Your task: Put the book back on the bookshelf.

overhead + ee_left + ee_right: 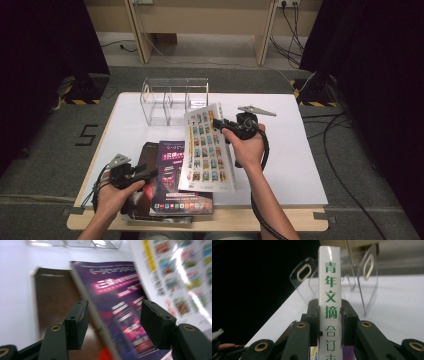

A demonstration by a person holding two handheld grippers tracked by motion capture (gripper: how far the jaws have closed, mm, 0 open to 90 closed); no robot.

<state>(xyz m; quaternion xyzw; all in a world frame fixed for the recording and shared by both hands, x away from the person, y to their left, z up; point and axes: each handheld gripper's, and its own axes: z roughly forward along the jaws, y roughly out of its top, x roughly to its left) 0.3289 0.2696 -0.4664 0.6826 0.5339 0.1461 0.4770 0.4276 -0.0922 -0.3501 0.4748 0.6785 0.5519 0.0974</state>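
Right tongs clamp the white book by its spine, left tongs gape empty beside it; keep the spine upright while carrying it toward the clear rack.

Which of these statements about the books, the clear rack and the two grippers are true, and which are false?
1. The right gripper is shut on the white book. True.
2. The left gripper clamps the purple book. False: its fingers stand apart, with nothing pressed between them.
3. The clear rack stands at the far side of the table. True.
4. The white book already stands in the clear rack. False: it is held tilted above the table.
5. The purple book lies on a brown book. True.
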